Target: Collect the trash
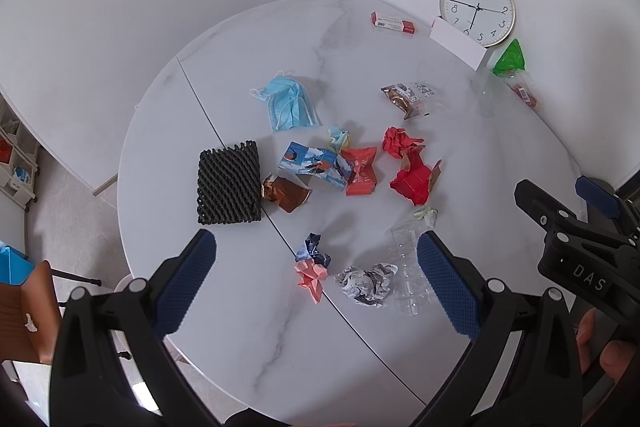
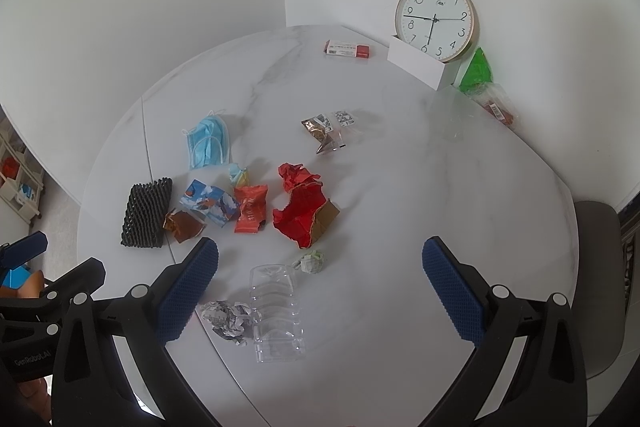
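A: The left tool (image 1: 316,281) has its blue pads spread wide and grips nothing; between the pads, down on the worktop (image 1: 248,327), lie a pink and dark blue paper wad (image 1: 312,267) and a crumpled newsprint ball (image 1: 366,283), neither touched.

B: And the right tool (image 2: 320,287)?

A: Just as wide apart, and empty too. Below it sit a clear plastic tray (image 2: 276,311) and that same newsprint ball, with a small pale green wad (image 2: 312,262) just beyond the tray.

B: Where is the rest of the trash?

A: Scattered across the middle of the round marble worktop: a black foam net (image 2: 146,213), a brown foil wrapper (image 2: 184,225) touching its edge, a blue printed carton (image 2: 210,203), an orange-red wrapper (image 2: 250,213), torn red paper (image 2: 302,209), a blue face mask (image 2: 208,143), and a brown snack packet (image 2: 324,131). Farther back, against the wall, a green bag (image 2: 476,67) and a clear bag with red contents (image 2: 496,105).

B: Any writing legible?

A: "DAS" on the right tool's body in the left wrist view, "GenRobot.AI" on the left tool's body in the right wrist view. The wall clock (image 2: 436,19), propped behind a white box (image 2: 416,65), shows numerals 1 to 12. The red and white small box (image 2: 347,49) carries print too small to read.
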Demonstrator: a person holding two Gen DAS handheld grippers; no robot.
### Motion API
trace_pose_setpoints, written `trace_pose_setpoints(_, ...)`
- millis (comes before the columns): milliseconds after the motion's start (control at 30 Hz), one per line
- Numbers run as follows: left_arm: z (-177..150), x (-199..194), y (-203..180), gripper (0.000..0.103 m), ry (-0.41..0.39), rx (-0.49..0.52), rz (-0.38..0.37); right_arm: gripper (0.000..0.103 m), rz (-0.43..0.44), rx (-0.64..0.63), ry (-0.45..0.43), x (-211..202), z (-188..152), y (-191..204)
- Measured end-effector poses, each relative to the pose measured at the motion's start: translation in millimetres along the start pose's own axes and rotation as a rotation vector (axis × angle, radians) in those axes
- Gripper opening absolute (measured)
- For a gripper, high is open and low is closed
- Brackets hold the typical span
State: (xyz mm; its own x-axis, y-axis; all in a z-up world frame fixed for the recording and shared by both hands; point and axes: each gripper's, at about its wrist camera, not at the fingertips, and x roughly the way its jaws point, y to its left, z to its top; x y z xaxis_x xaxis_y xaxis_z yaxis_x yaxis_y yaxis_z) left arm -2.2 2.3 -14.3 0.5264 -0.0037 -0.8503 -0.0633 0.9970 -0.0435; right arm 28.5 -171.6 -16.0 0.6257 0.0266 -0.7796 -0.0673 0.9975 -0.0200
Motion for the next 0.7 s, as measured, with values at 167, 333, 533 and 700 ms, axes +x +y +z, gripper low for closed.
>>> trace_pose_setpoints(167, -0.2, 0.2, 0.1, 0.097, 0.001, 0.0, 0.001, 0.101, 0.001, -0.001, 0.0, 0.5, -2.0, 3.0)
trace_pose_setpoints(333, -0.5, 0.4, 0.3, 0.097, 0.002, 0.0, 0.002, 0.101, 0.002, -0.001, 0.001, 0.4, -0.6, 1.6)
trace_pose_setpoints(533, -1.6, 0.6, 0.3, 0.097, 0.002, -0.001, 0.001, 0.101, 0.002, 0.0, 0.002, 0.4, -0.4, 1.4)
trace_pose_setpoints(700, -2.7, 1.4, 0.3, 0.097, 0.008, 0.0, 0.002, 0.101, 0.002, 0.0, 0.006, 2.0, -1.8, 3.3)
